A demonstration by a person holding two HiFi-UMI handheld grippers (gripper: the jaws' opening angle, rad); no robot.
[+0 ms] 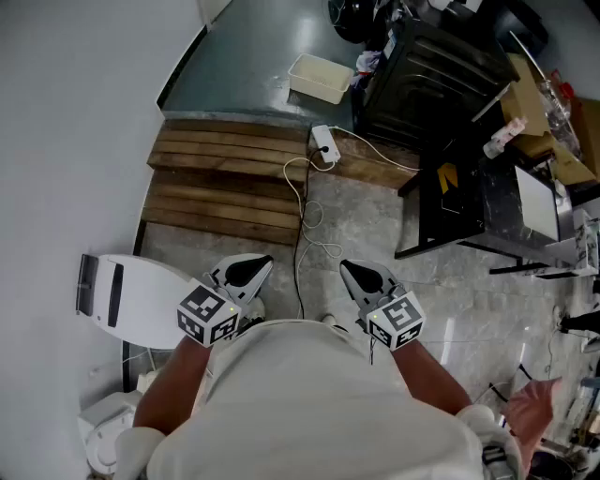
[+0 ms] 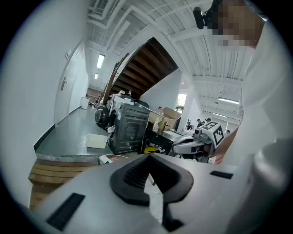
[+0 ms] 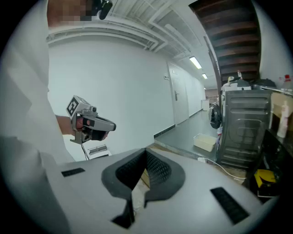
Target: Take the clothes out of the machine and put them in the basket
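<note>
Both grippers are held close to the person's body, far from the machine. The left gripper (image 1: 255,268) (image 2: 148,156) is shut with nothing between its jaws. The right gripper (image 1: 355,272) (image 3: 145,151) is likewise shut and empty. A pale rectangular basket (image 1: 319,78) (image 2: 96,141) (image 3: 204,142) sits on the grey floor beyond the wooden steps. Behind it stands a dark front-loading machine (image 1: 352,19) (image 2: 101,117) (image 3: 214,114). A bit of cloth (image 1: 367,62) (image 2: 111,129) shows beside it. Its drum interior is hidden.
Wooden steps (image 1: 230,183) lie ahead, with a power strip (image 1: 324,142) and a white cable (image 1: 302,234) trailing over the stone floor. A dark metal cabinet (image 1: 441,75), a black table (image 1: 450,202) and boxes crowd the right. A white appliance (image 1: 127,295) stands at the left by the wall.
</note>
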